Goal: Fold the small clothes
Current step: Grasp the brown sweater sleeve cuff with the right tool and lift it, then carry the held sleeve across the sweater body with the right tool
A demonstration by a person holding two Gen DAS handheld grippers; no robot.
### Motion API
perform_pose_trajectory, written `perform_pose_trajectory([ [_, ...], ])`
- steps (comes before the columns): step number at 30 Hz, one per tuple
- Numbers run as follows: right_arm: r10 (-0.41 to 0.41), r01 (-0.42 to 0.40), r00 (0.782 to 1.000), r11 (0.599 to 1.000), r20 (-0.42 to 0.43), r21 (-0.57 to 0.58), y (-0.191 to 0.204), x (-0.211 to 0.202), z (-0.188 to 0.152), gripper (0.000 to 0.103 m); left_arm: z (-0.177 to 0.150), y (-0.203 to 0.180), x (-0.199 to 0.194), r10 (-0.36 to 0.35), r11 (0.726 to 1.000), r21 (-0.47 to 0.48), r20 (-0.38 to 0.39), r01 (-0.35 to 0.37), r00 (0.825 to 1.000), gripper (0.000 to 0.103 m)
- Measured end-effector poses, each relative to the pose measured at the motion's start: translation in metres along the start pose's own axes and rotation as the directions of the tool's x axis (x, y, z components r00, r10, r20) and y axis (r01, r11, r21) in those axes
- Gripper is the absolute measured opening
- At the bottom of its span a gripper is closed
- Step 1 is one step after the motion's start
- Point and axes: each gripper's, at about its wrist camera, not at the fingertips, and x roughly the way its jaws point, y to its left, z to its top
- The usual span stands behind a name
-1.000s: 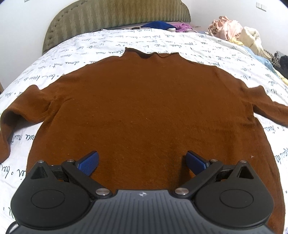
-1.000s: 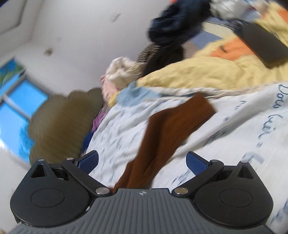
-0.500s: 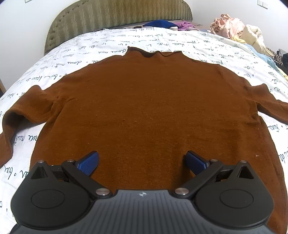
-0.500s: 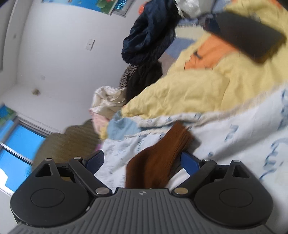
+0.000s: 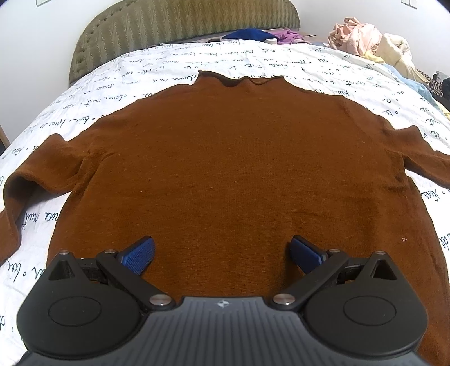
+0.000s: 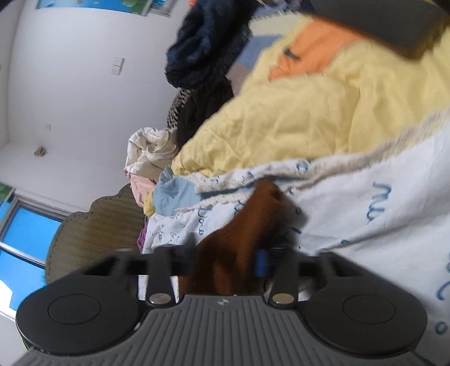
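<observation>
Left hand-held gripper (image 5: pixel 222 253): jaws spread wide, gripping nothing; its blue pads (image 5: pixel 137 254) sit low at 6 o'clock in the left wrist view, over the lower body of the brown sweater (image 5: pixel 225 174). Whether they touch the knit cannot be told.
Right hand-held gripper (image 6: pixel 225 263): jaws drawn close together and clamped on the sweater sleeve (image 6: pixel 242 242), which bunches up between the fingers; one blue pad (image 6: pixel 261 263) shows just right of the cloth.
Brown sweater: spread flat on the bed (image 5: pixel 140 70), collar toward 12 o'clock near the headboard (image 5: pixel 185 25), hem toward 6 o'clock. The body lies smooth. One sleeve bends downward at 9 o'clock, the other runs out of view at 3 o'clock.
Sleeve in the right wrist view: rises from the jaws toward 12 o'clock, open cuff at its far end, over the script-printed sheet.
Bed surroundings: a yellow quilt (image 6: pixel 295 112) at 1 o'clock in the right wrist view, a heap of pale clothes (image 5: pixel 368 42) at 2 o'clock in the left wrist view.
</observation>
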Motion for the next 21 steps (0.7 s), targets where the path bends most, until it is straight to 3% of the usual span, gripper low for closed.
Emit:
perform_pose_trajectory([
  [4, -0.028, 0.032, 0.998, 0.995, 0.048, -0.095, 0.015, -0.010, -0.001, 0.012, 0.000, 0.001, -0.002, -0.003, 1.000, 0.006, 0.004, 0.003, 1.000, 0.103],
  [7, -0.077, 0.115, 0.981, 0.970, 0.175, -0.214, 0.041, -0.032, 0.001, 0.012, 0.001, 0.004, -0.005, -0.006, 1.000, 0.007, 0.015, 0.006, 1.000, 0.103],
  [10, -0.084, 0.204, 0.944, 0.909, 0.318, -0.365, 0.075, -0.055, -0.006, 0.012, 0.002, 0.007, -0.008, -0.004, 1.000, 0.003, 0.028, 0.004, 1.000, 0.103],
  [12, -0.061, 0.231, 0.933, 0.858, 0.355, -0.460, 0.095, -0.063, -0.018, 0.012, 0.002, 0.009, -0.009, -0.002, 1.000, 0.000, 0.035, 0.002, 0.999, 0.103],
  [15, -0.009, 0.196, 0.952, 0.784, 0.305, -0.590, 0.120, -0.066, -0.045, 0.012, 0.003, 0.011, -0.008, -0.004, 1.000, -0.001, 0.040, 0.004, 0.999, 0.103],
  [21, 0.050, 0.042, 0.994, 0.623, 0.093, -0.781, 0.168, -0.045, -0.124, 0.012, 0.005, 0.020, -0.009, 0.013, 1.000, -0.004, 0.058, -0.012, 0.998, 0.103],
])
